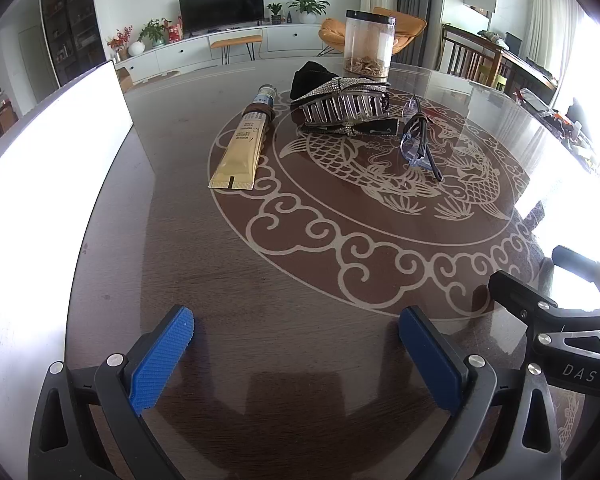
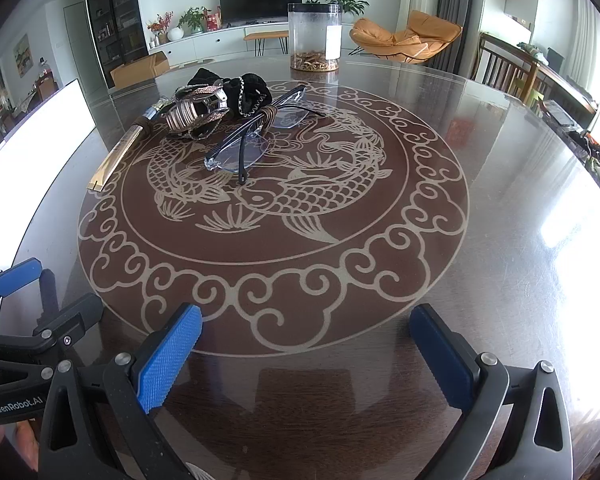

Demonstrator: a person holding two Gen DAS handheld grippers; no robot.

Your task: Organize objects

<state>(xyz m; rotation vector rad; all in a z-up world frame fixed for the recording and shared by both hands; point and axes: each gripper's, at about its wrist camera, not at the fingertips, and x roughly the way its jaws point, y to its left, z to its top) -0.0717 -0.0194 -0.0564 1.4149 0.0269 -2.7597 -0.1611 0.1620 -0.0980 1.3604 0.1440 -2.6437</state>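
A gold tube (image 1: 240, 146) (image 2: 118, 152) lies on the dark round table (image 1: 300, 264) (image 2: 500, 200). To its right sits a rhinestone hair claw (image 1: 346, 106) (image 2: 194, 114) on a black fabric pouch (image 1: 314, 78) (image 2: 240, 88). Clear glasses (image 1: 418, 140) (image 2: 244, 148) lie further right with a brown band around one arm. My left gripper (image 1: 296, 330) hovers open near the table's front edge, well short of the objects. Beside it my right gripper (image 2: 306, 326) is open too, empty. Each gripper shows at the edge of the other's view.
A clear plastic jar (image 1: 369, 46) (image 2: 315, 36) with brown bits in its bottom stands at the table's far side. A bright white box (image 1: 56, 152) (image 2: 36, 140) sits at the left. Chairs, a sideboard and a TV stand beyond the table.
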